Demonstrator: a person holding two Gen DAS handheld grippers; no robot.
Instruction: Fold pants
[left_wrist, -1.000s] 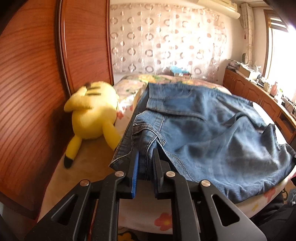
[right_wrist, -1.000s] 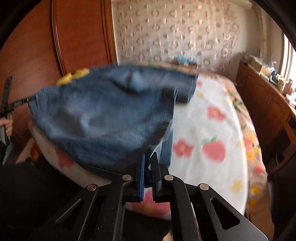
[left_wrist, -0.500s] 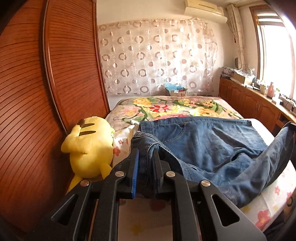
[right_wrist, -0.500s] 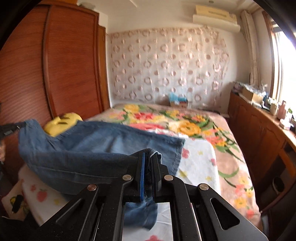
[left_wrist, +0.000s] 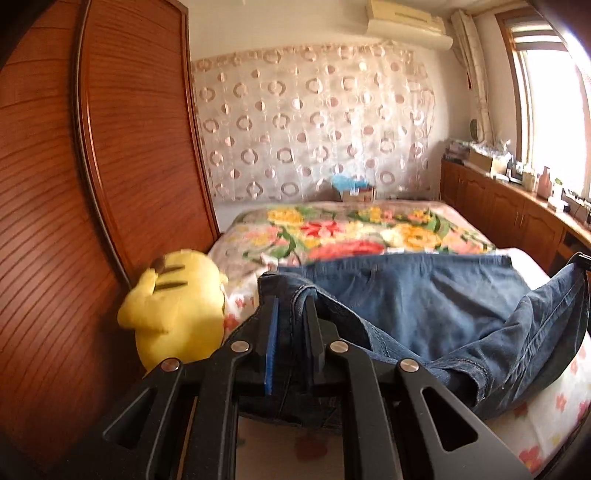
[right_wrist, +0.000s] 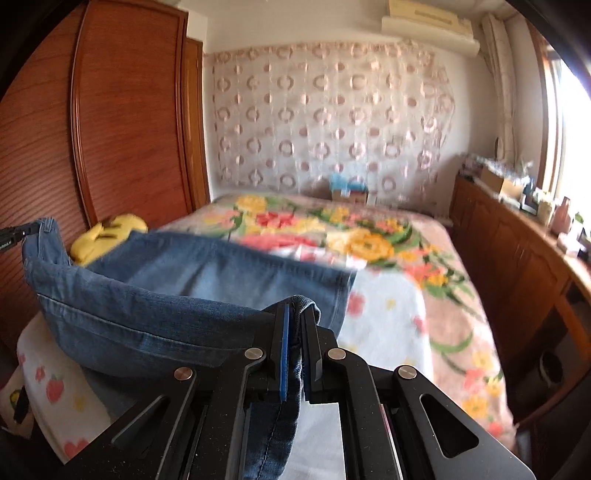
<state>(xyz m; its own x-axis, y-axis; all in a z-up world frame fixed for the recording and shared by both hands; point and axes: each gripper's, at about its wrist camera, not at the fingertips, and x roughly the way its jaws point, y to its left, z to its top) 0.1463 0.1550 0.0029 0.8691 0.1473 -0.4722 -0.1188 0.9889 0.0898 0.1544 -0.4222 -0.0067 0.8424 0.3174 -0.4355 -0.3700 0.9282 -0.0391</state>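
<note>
Pants (left_wrist: 424, 295): blue denim, held up above the bed (left_wrist: 369, 229), far part still lying on it.
Left gripper (left_wrist: 291, 332): pinching the left denim edge.
Span: long axis sagging left to right between grippers.
Right gripper (right_wrist: 295, 332): clamped tight on the right edge.

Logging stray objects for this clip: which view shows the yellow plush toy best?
The left wrist view: the yellow plush toy sits large and nearly whole beside the wooden wardrobe, only its lower edge cut by the left gripper. In the right wrist view, the blue denim jeans hide all but the toy's top.
</note>
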